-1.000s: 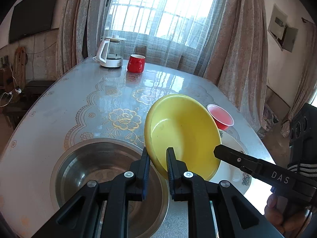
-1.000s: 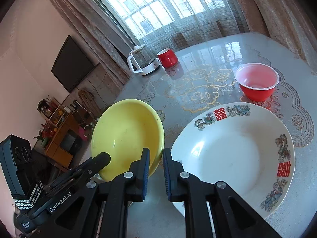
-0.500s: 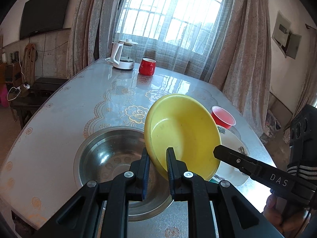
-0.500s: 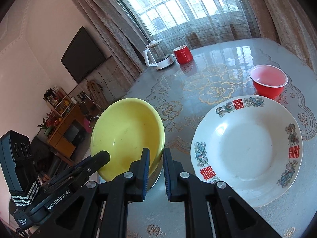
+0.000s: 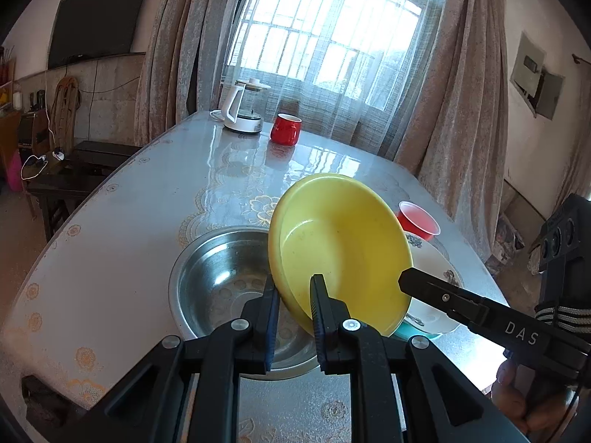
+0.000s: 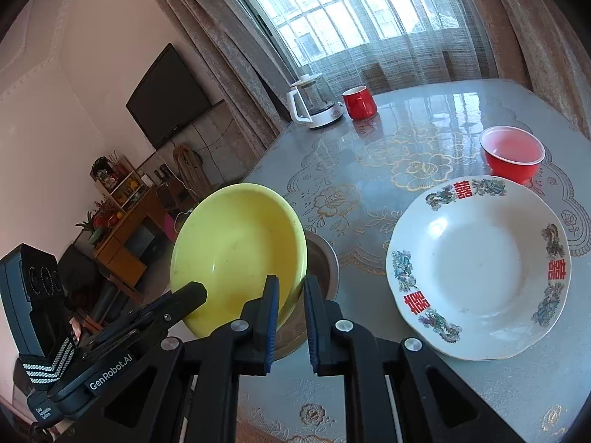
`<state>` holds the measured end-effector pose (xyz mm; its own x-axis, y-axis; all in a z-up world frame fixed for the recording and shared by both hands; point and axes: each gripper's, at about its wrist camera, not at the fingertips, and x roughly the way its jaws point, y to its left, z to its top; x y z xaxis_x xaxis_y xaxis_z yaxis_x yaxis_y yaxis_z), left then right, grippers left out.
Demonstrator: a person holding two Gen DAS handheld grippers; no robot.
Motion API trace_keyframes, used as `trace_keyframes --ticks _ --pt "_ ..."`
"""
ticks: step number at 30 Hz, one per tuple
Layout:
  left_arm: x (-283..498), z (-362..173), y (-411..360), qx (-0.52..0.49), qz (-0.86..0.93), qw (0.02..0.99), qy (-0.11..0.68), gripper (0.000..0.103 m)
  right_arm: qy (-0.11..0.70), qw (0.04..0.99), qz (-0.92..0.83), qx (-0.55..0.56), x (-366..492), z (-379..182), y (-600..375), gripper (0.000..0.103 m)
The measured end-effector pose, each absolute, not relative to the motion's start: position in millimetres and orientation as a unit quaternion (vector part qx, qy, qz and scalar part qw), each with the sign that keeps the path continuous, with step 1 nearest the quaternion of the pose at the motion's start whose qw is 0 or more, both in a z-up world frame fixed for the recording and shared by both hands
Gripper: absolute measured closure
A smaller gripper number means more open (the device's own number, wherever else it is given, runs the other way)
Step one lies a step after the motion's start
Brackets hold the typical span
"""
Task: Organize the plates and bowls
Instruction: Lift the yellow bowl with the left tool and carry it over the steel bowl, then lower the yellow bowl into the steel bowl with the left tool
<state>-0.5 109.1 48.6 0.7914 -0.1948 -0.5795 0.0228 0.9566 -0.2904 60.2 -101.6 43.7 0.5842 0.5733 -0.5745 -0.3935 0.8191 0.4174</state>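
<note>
Round glossy yellow bowl (image 5: 343,247), steel basin (image 5: 218,277)

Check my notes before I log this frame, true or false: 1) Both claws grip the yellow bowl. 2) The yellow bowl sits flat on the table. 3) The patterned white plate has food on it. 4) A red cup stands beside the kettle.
1) True: the left claw and right claw pinch the yellow bowl at opposite rims.
2) False: it is tilted, held over the steel bowl.
3) False: the white plate is empty.
4) True: the red cup stands by the kettle.
</note>
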Motion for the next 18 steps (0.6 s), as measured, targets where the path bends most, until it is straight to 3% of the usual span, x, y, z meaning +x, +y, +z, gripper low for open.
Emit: trace_keyframes --ticks 18 --pt "-8.7 44.0 143.5 -0.171 -0.039 0.934 0.312 0.087 0.37 0.867 0.317 0.107 64.2 44.4 -70.8 0.09"
